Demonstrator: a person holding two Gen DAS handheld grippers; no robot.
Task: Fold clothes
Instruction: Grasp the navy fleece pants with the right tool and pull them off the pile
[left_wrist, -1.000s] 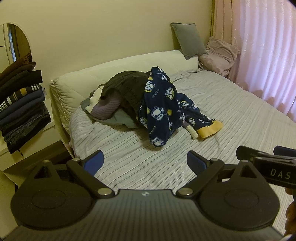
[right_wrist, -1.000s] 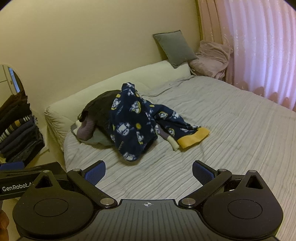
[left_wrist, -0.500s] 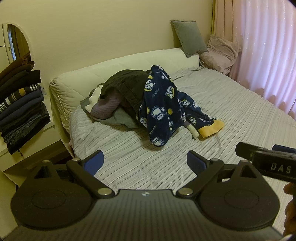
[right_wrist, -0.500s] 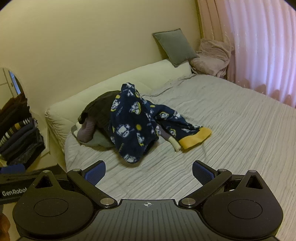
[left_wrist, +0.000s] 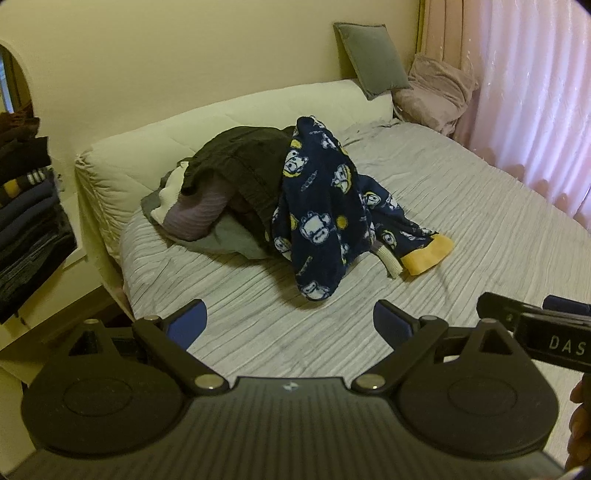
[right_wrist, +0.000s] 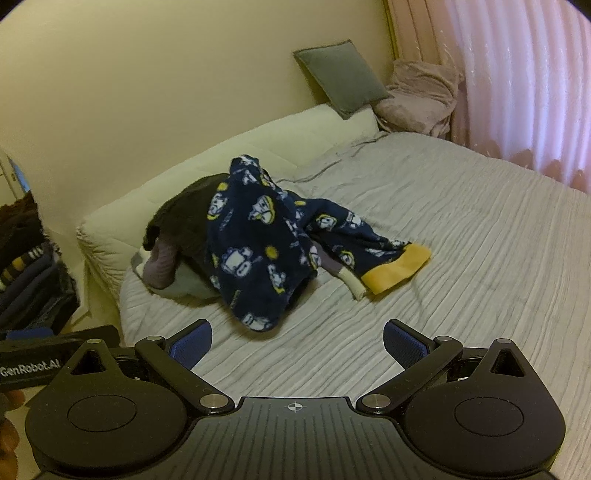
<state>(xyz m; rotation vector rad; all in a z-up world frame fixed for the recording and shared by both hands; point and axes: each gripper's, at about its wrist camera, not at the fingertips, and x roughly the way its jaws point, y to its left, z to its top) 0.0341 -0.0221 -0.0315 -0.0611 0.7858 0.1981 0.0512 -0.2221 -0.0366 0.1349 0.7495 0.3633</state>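
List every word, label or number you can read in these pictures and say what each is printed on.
"DAS": on the right gripper, seen at the edge of the left wrist view; cut off by the frame.
"GenRobot.AI": on the left gripper, seen at the edge of the right wrist view.
Nothing readable on the clothes or the bed.

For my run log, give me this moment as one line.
left gripper: open, empty | right gripper: open, empty | clothes pile: unfolded on bed | stage: approach, nothing grasped

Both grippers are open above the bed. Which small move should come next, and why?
Probably move the right gripper forward to the navy patterned garment. It lies on top of the clothes pile, and both the right and the left gripper are open, empty and short of it.
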